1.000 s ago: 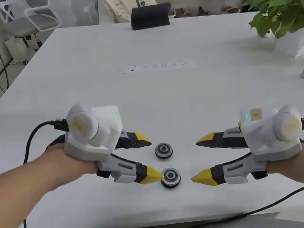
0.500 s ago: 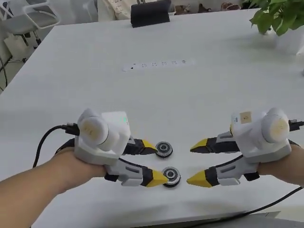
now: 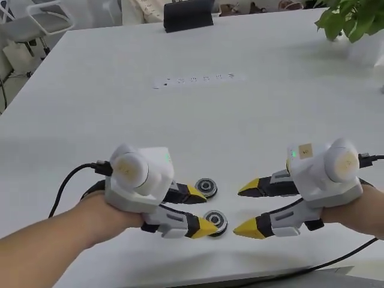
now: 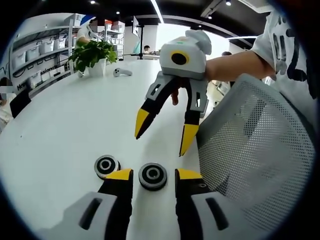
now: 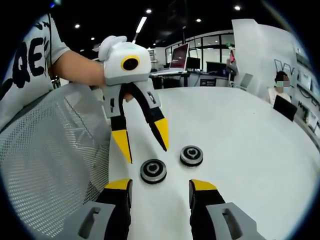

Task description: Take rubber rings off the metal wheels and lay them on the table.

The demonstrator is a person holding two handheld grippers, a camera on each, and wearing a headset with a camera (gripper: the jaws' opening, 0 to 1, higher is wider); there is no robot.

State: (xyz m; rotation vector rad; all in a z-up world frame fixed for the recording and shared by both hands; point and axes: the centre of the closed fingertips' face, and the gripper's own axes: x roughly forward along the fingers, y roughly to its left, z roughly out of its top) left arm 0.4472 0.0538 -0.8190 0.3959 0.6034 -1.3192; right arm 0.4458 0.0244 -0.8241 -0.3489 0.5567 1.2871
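Left gripper: your white left gripper [image 3: 206, 211] with black jaws and yellow tips points toward the other gripper. Its jaws are spread wide and hold nothing.
Right gripper: your matching white right gripper [image 3: 237, 210] faces it tip to tip. The jaws are also wide apart and empty, just short of the wheels.
Near wheel: the small round metal wheel with a black rubber ring [image 3: 215, 222] lies flat by the table's front edge. In the left gripper view it sits between your left yellow tips [image 4: 152, 176] — straddled, not pinched.
Far wheel: the second small metal wheel with a black rubber ring [image 3: 206, 186] lies flat just beside the first, outside both jaw gaps and next to your left gripper's upper tip.
Rubber rings: still on both wheels — none is on the table.
Table: the wide white tabletop [image 3: 240, 120] carries both wheels near its front edge.
Between grippers: both wheels lie in the gap between the facing tips.
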